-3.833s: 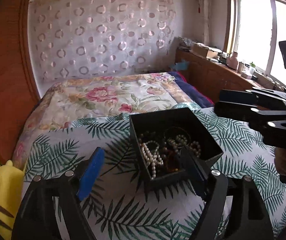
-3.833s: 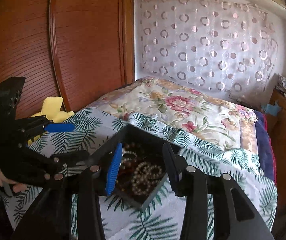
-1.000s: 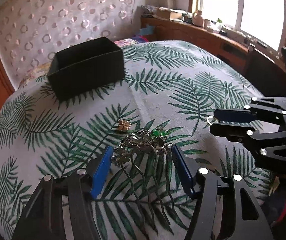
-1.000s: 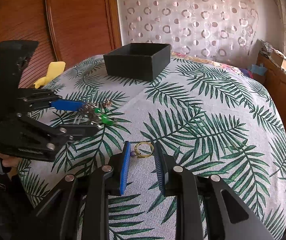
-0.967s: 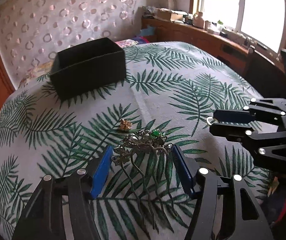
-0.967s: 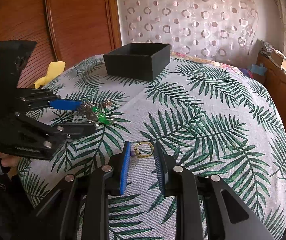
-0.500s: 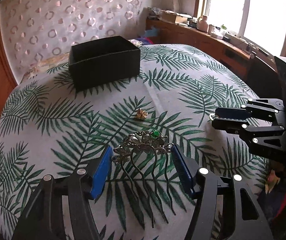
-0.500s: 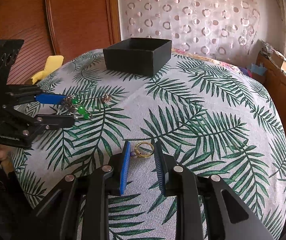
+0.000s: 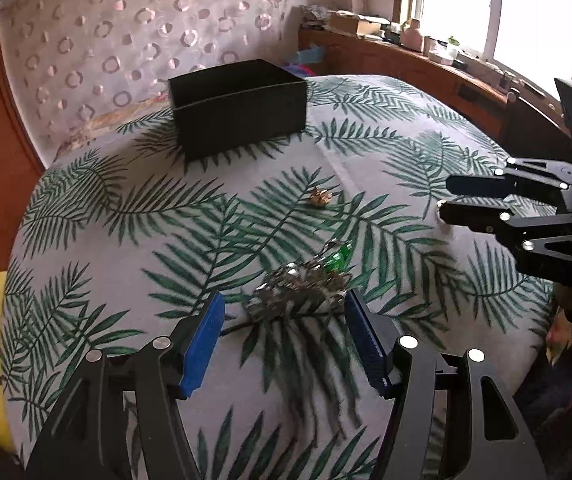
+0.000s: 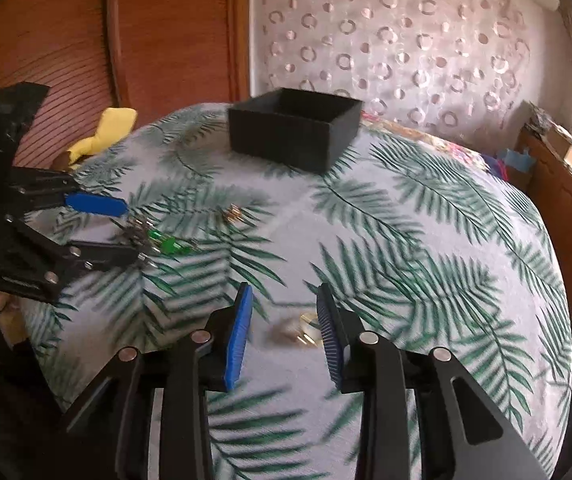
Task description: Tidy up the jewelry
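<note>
— What has been shifted since a second ago?

— Since then the right gripper (image 10: pixel 283 322) has been spread wider and its jaws are opening at this moment; the gold ring (image 10: pixel 306 330) is seen lying on the leaf-print bedspread (image 10: pixel 426 240) between the two blue pads, nearer the right-hand one. No pressing on it can be made out, though the ring is blurred, so contact is hard to rule out.

— And the left gripper (image 9: pixel 283 330)?

— It is held spread, with the silver hair comb (image 9: pixel 298 286) lying just ahead of its tips, between the pads' lines, untouched by either. The comb's green stone (image 9: pixel 340 256) is turned away from the tool. It has been drawn closer to the box than it was a second ago.

— Where are the other pieces?

— A small gold ornament (image 9: pixel 320 197) is lying further ahead of the left gripper, well apart from the comb. The black box (image 9: pixel 241 108) is set beyond both tools, at the far side of the bedspread.
</note>
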